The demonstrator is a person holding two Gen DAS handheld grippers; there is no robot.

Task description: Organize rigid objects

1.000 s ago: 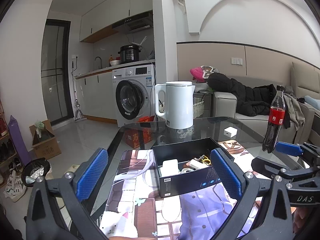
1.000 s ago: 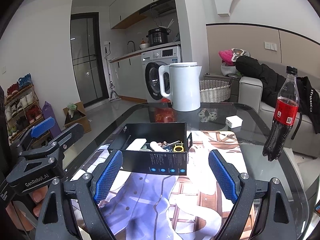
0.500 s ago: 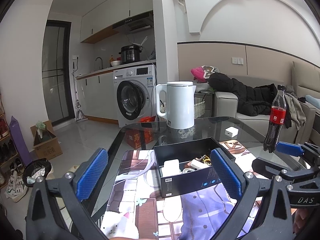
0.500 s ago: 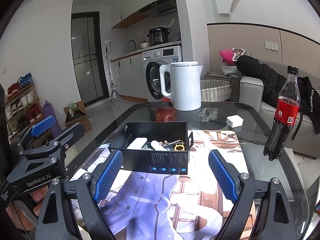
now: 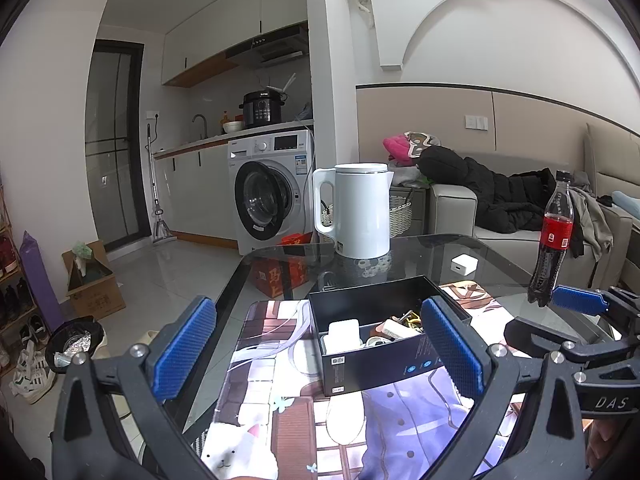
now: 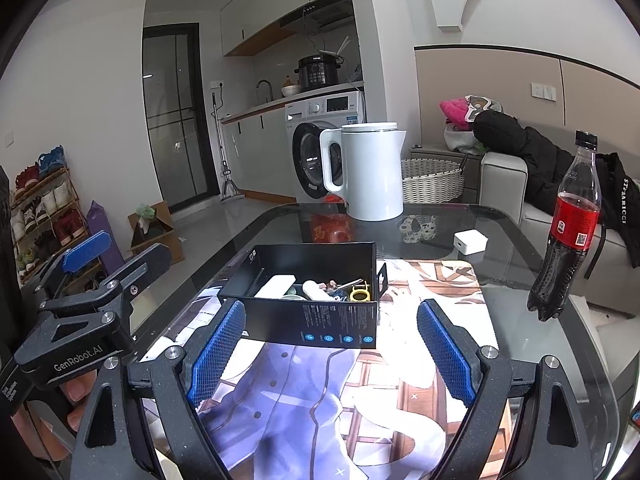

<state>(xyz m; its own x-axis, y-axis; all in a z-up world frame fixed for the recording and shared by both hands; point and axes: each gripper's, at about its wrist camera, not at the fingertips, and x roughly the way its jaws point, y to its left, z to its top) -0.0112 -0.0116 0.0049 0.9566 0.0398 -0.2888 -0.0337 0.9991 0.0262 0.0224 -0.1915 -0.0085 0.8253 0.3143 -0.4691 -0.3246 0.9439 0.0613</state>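
An open black box [image 5: 386, 354] [image 6: 320, 320] sits on a printed mat [image 5: 288, 412] [image 6: 312, 408] on the glass table. It holds small items: a white block [image 5: 343, 330], a white stick [image 6: 276, 285], a yellow ring [image 6: 359, 292]. My left gripper [image 5: 320, 354] is open and empty, held near the box. My right gripper [image 6: 332, 356] is open and empty, just in front of the box. Each gripper also shows at the edge of the other's view.
A white kettle [image 5: 362, 210] [image 6: 374, 170] stands at the table's far side. A cola bottle [image 5: 552, 240] [image 6: 568, 232] stands at the right. A small white cube [image 5: 464, 265] [image 6: 471, 240] lies behind the box. A sofa with clothes [image 5: 500, 200] is beyond.
Both views have drifted slightly; the grippers stay open and the box has not moved.
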